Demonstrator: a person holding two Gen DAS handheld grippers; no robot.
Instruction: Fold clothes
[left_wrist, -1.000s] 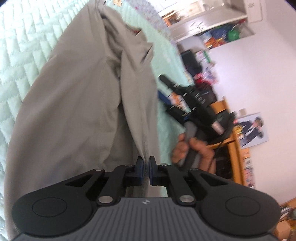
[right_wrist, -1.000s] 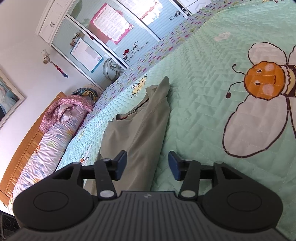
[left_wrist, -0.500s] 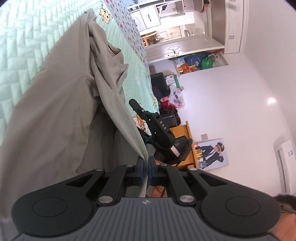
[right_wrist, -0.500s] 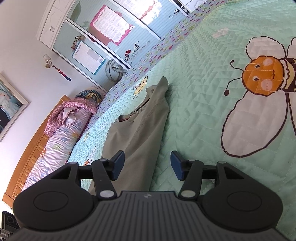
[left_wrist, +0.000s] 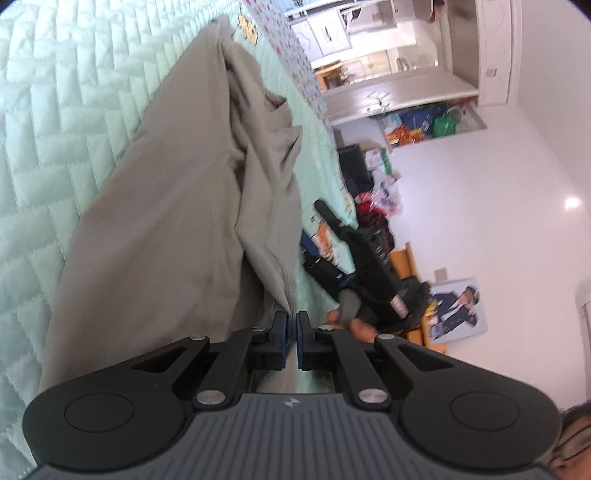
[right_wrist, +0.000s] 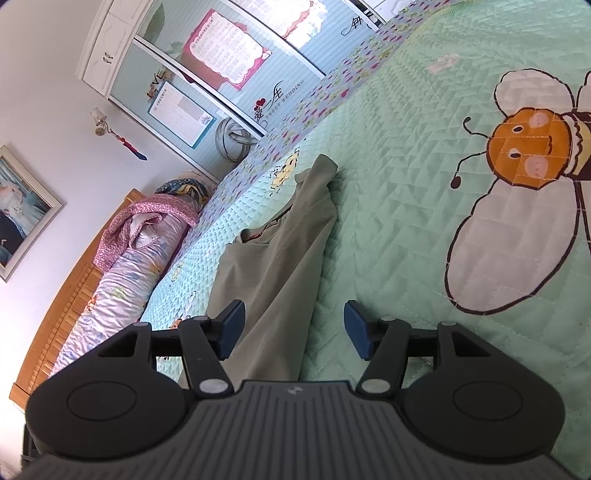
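Khaki-grey shirt: one item, lying lengthwise on the bed's green quilted bedspread, partly doubled over itself, collar end far from the person.

Left hand-held gripper: pressed together, pinching the stitched hem edge of the shirt; the cloth rises from the bedspread to the pads in a slack fold.

Right hand-held gripper: spread, its jaws having just been opening; the near end of the shirt lies under the gap, nothing pressed between the pads. The person's hand on its handle shows in the left view.

Bedspread: bee print to the right of the shirt; rolled bedding by the wooden headboard at far left.

Step in hand, as judged: taking a second hold on the hem. To do it well, close the right pads on the hem edge level with the left hold, catch only the top layer, then carry both holds together with the edge taut, so the fold lands square and without creases.
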